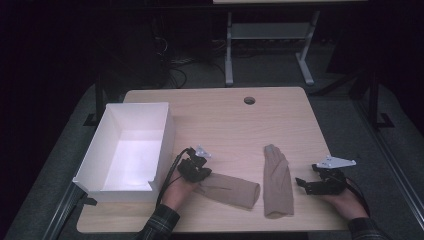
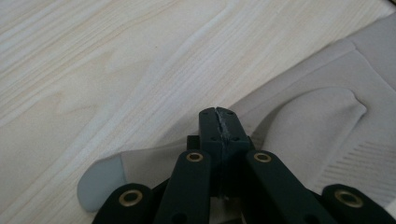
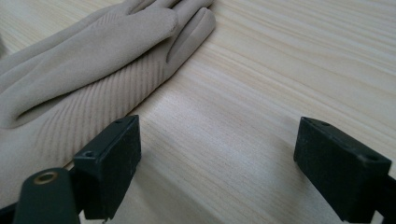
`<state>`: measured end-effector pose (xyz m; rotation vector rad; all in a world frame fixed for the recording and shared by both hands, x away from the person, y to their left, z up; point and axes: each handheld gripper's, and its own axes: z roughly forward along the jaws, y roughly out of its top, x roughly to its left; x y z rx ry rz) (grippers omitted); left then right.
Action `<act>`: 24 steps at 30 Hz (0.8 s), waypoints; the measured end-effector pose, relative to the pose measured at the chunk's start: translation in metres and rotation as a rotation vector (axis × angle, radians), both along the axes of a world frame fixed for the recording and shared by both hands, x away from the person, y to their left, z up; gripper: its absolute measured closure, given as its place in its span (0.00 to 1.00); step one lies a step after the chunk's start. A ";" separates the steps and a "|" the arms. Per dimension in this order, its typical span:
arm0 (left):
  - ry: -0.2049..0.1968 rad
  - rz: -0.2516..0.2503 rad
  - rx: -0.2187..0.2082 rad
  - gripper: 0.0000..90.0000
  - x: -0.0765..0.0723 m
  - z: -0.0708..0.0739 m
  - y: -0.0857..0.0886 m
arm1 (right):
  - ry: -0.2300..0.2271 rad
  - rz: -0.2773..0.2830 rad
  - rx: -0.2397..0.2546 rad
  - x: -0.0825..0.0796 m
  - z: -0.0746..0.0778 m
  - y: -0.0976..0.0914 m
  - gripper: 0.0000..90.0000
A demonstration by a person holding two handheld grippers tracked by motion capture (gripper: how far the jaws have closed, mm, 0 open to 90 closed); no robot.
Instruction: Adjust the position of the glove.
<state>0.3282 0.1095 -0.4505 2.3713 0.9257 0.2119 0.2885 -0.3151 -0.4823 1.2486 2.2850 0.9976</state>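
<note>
The left gripper is seen with its two black jaws pressed fully together, and a fold of the beige fabric glove with a grey fingertip is pinched between them at its finger end. In the high view this left gripper is held low at the near left part of the light wooden table, and the pinched glove is laid out to its right, flat on the wood. The grey fingertip is seen just below and to the left of the closed jaws in the left gripper view.

A second beige fabric glove is placed further to the right of the left gripper, apart from the first one, with its fingers pointing away from the person. Beside it, on its right, the right gripper is held just above the table. Its jaws are spread wide and nothing is held between them; only bare wood is seen there. This second glove is found just beyond its left jaw.

Behind and to the left of the left gripper, a white open rectangular box is standing at the table's left edge.
</note>
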 end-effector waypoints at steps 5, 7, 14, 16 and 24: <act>-0.021 -0.005 0.005 1.00 0.002 -0.002 -0.004 | 0.000 0.000 0.000 0.000 0.000 0.000 0.16; -0.032 -0.003 0.000 1.00 0.004 -0.003 -0.007 | 0.000 0.000 0.000 0.000 0.000 0.000 0.16; -0.042 -0.021 -0.019 1.00 0.023 -0.005 -0.021 | 0.000 0.000 0.000 0.000 0.000 0.000 0.16; -0.039 -0.023 -0.023 1.00 0.026 -0.005 -0.023 | 0.000 0.000 0.000 0.000 0.000 0.000 0.16; -0.027 -0.051 -0.066 1.00 0.055 -0.008 -0.039 | 0.001 0.000 0.001 0.000 0.000 0.000 0.16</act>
